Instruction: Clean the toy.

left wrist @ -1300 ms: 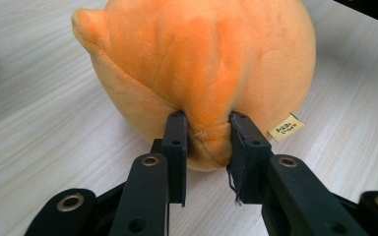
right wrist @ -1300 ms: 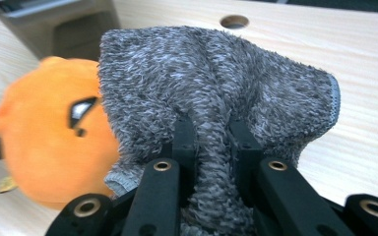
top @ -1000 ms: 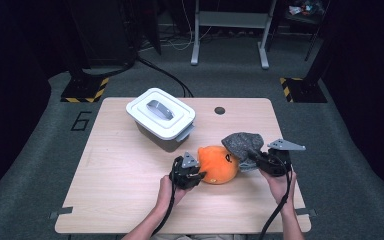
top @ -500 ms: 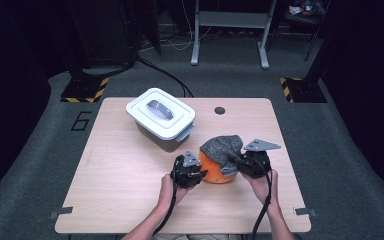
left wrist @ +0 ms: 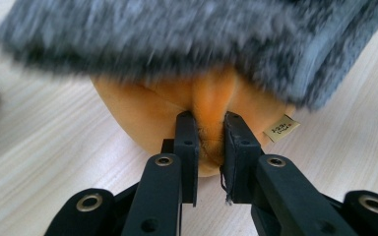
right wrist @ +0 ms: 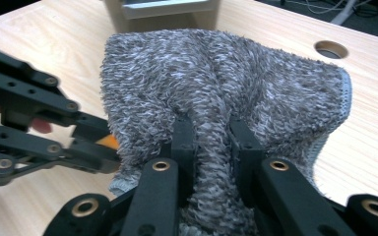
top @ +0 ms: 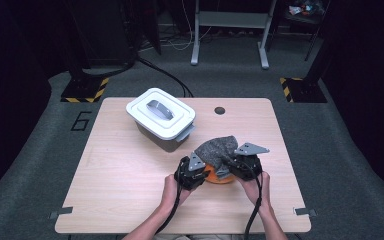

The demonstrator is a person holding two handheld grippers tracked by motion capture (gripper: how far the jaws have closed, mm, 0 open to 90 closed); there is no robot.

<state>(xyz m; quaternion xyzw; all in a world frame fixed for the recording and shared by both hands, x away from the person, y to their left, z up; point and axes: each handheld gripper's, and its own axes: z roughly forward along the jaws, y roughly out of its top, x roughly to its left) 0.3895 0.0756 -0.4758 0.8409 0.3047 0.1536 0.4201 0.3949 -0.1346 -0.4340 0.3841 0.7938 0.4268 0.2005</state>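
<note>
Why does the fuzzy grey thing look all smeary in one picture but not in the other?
In the left gripper view the fuzzy grey cloth is streaked with blur along the top, while the orange plush toy and the black jaws below it look sharp. In the right gripper view the cloth's fibres are crisp. In the high view the light wooden table is evenly lit and the room behind is dark.

orange toy (left wrist: 162, 110): its top is lying hidden under the grey cloth (left wrist: 177, 34) in the left gripper view; in the high view just a sliver is peeking out.
grey cloth: blurring in the left gripper view, its far edge cut off at the top.
toy label (left wrist: 281, 129): print too small to read.
person's forearms (top: 155, 225): running off the near edge of the high view.
</note>
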